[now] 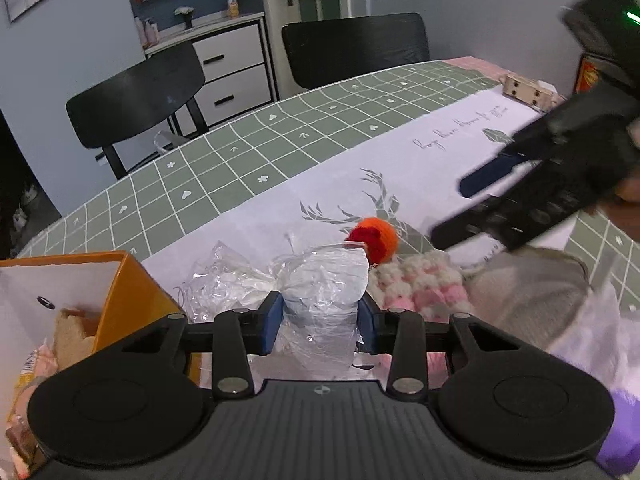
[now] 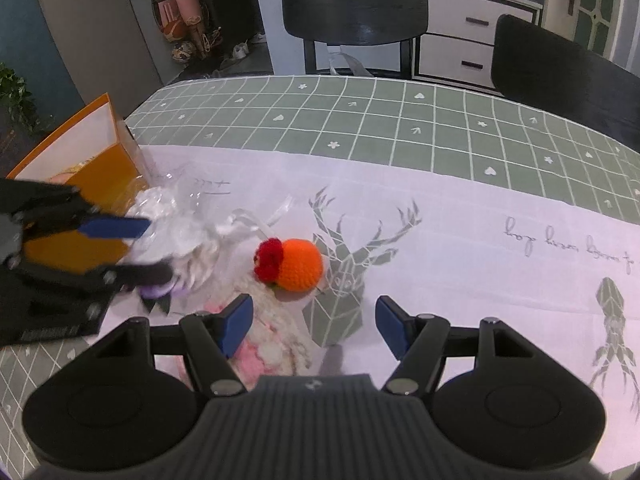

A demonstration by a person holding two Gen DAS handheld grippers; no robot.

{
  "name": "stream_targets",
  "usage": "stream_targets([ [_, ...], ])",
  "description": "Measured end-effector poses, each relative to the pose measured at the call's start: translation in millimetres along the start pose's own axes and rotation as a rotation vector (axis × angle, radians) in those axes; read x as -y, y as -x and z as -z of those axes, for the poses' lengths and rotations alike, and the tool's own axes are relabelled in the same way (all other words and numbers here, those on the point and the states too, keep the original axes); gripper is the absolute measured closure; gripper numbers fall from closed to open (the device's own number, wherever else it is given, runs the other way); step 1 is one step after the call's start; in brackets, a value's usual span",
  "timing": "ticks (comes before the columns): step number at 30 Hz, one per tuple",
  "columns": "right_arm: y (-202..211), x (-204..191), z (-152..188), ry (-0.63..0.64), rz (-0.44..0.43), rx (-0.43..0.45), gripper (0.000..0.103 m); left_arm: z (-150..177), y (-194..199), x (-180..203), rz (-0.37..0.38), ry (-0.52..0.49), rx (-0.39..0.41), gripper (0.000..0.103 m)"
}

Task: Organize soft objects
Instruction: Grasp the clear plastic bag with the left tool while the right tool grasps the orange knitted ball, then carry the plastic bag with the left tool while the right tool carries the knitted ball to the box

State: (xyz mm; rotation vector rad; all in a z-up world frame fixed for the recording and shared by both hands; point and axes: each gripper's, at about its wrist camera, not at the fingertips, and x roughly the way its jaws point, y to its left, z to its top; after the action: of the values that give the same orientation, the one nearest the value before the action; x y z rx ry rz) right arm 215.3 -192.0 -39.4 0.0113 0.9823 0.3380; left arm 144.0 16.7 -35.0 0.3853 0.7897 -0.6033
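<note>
My left gripper [image 1: 320,324] is shut on a soft white object wrapped in a clear plastic bag [image 1: 324,292], held just above the table beside the orange box [image 1: 128,300]. In the right wrist view the same bag [image 2: 180,236] sits between the left gripper's fingers [image 2: 116,227]. An orange and red knitted ball [image 1: 378,240] [image 2: 294,264] lies on the white cloth. A pink and white fluffy knit [image 1: 420,284] [image 2: 268,340] lies in front of it. My right gripper [image 2: 314,328] is open and empty, hovering above the fluffy knit and the ball.
The orange box [image 2: 80,184] holds several soft items at the table's left edge. The table has a green checked cloth [image 2: 360,120] and a white deer-print runner [image 2: 480,248]. Two black chairs [image 2: 354,12] stand at the far side. A small beige block [image 1: 524,90] lies far right.
</note>
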Motion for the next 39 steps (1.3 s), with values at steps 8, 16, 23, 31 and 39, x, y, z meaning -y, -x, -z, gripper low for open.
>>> stream_targets([
  [8, -28.9, -13.9, -24.6, -0.013, 0.003, -0.047, 0.027, 14.2, 8.7, -2.7, 0.004, -0.003, -0.005, 0.058],
  [16, -61.2, -18.8, -39.5, -0.036, 0.041, -0.144, 0.026, 21.0, 7.1, -9.1, 0.012, 0.010, -0.008, 0.059],
  [23, -82.2, -11.2, -40.5, -0.070, 0.046, -0.195, 0.036, 25.7, 7.8, -11.1, 0.017, 0.008, -0.010, 0.058],
  [31, -79.1, -12.6, -39.1, -0.055, 0.028, -0.181, 0.052, 27.5, 9.1, -13.0, 0.025, 0.017, -0.003, 0.059],
  [39, -58.7, -6.7, -42.2, -0.073, 0.041, -0.140, 0.052, 26.8, 20.9, -8.7, 0.033, 0.016, 0.013, 0.059],
])
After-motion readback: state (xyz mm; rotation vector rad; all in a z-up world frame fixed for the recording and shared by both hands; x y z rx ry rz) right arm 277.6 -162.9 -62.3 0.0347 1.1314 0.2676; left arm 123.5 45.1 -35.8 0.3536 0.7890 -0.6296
